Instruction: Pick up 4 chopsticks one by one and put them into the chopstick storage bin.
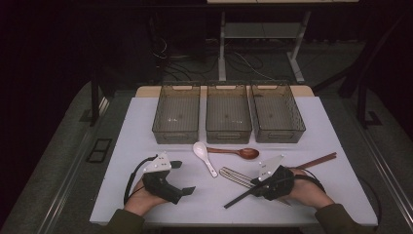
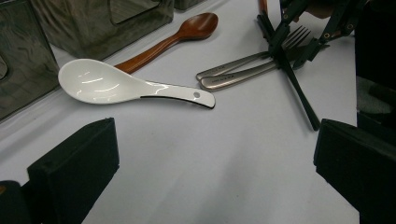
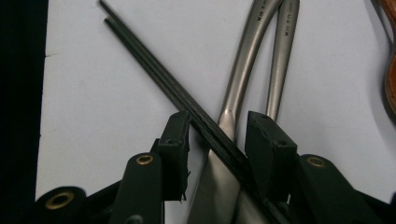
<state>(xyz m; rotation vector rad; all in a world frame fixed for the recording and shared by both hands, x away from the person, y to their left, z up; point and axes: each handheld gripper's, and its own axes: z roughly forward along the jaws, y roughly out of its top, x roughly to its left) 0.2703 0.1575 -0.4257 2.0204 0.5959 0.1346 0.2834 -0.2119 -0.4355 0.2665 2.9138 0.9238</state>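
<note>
A white table (image 1: 122,146) is standing on grey carpet in a dark room, with cables trailing round desk legs behind. At the left, the left gripper (image 1: 185,176) is resting on the sheet, its jaws standing wide apart around nothing. Three smoky bins (image 1: 228,117) are lining the far edge. The white spoon (image 1: 203,155) and wooden spoon (image 1: 236,152) are lying mid-table. At the right, the right gripper (image 3: 217,140) is straddling the black chopsticks (image 3: 154,74), which are lying across the steel cutlery (image 3: 252,51); its jaws are part closed, one pad seeming to touch them. Engraved handle lettering is unreadable.
</note>
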